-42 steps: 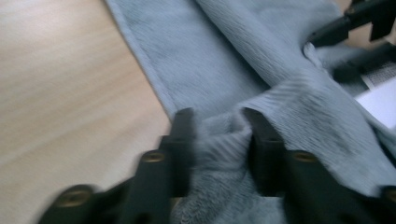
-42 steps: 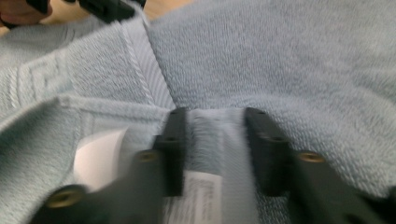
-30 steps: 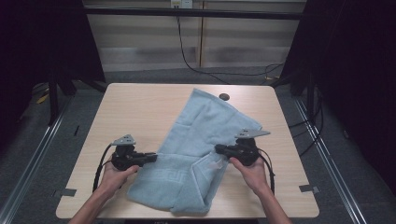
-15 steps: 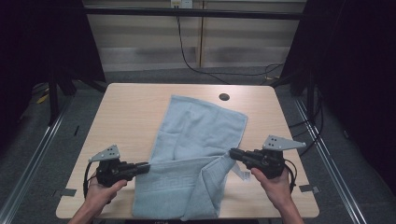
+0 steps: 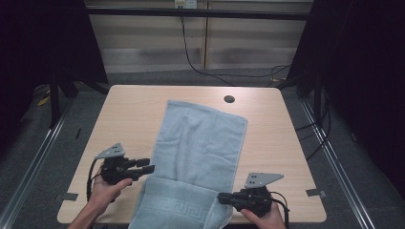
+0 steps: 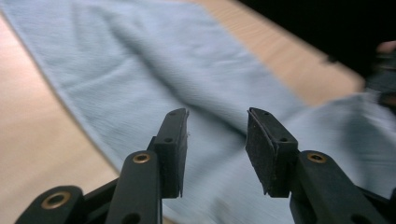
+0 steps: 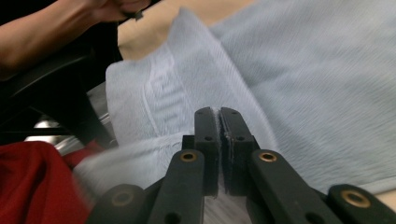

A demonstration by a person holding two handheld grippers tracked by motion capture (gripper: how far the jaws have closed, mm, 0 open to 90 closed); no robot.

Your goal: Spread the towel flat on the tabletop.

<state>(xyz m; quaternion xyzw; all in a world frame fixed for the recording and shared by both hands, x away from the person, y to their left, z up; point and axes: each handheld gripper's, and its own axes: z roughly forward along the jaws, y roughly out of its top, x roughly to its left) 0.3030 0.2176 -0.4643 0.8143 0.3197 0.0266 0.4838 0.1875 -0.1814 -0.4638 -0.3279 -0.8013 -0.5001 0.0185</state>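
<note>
From the high view, a pale blue terry towel point(image 5: 200, 152) lies lengthwise down the middle of the light wooden counter point(image 5: 138, 109), its near end with a woven key-pattern band hanging over the near edge. The left gripper point(image 5: 149, 166) hovers just beside the towel's left edge. The right gripper point(image 5: 224, 198) sits at the towel's near right corner.

In the left gripper view, the fingers point(image 6: 173, 149) stand apart, having just been opening, with nothing between them; the towel point(image 6: 154, 79) lies flat beyond them.

In the right gripper view, the fingers point(image 7: 208, 144) are pressed together on a thin edge of the towel point(image 7: 299, 93), whose patterned band folds up behind them.
</note>
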